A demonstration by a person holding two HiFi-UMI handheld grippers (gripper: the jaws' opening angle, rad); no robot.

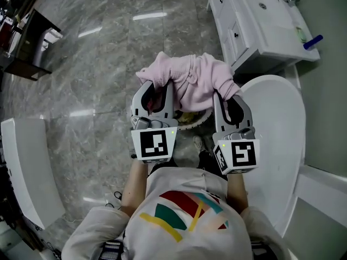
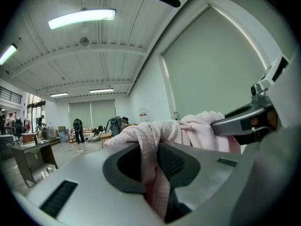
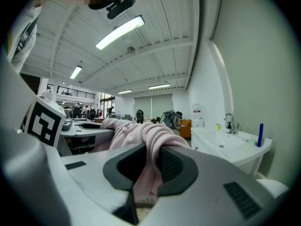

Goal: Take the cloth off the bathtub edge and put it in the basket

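Head view: the pink cloth point(image 1: 190, 80) hung bunched up, clear of the white bathtub point(image 1: 282, 118), over the woven basket point(image 1: 191, 121) on the grey floor.
Left gripper point(image 1: 158, 88): jaws pinched one fold of the cloth.
Right gripper point(image 1: 227, 95): jaws clamped another fold of it.

Basket mostly buried
Only a sliver of the basket point(image 1: 191, 121) rim peeks out mid-frame under the pink cloth point(image 1: 192, 80). The left side of the bathtub point(image 1: 282, 123) sits behind the right hand-held gripper point(image 1: 226, 95), and the distant people point(image 2: 77, 128) are too small to make out.
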